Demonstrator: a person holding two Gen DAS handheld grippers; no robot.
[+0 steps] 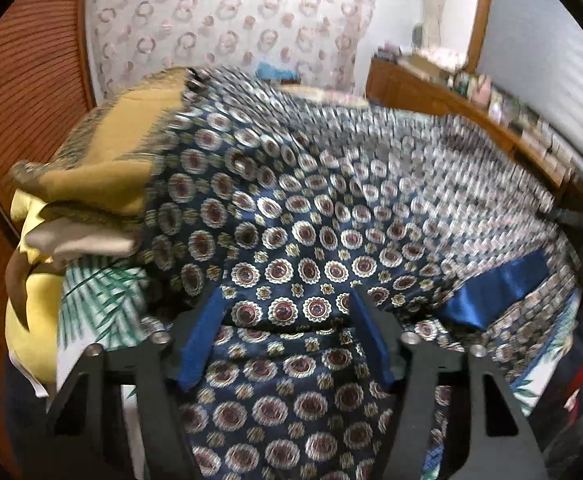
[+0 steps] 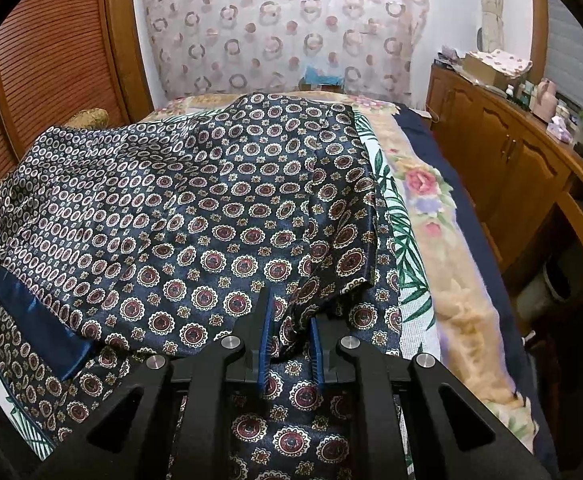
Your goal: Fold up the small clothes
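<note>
A navy satin garment printed with red and cream medallions lies spread on the bed, with a plain blue band at its left edge. It also fills the left wrist view, blurred, with the band at the right. My left gripper is open, its blue pads either side of a raised fold. My right gripper has its pads close together, pinching a fold of the garment near its right edge.
A stack of folded yellow and beige clothes sits at the left. Under the garment lie a leaf-print sheet and a floral blanket. A wooden cabinet runs along the right; a louvred wooden door is at the left.
</note>
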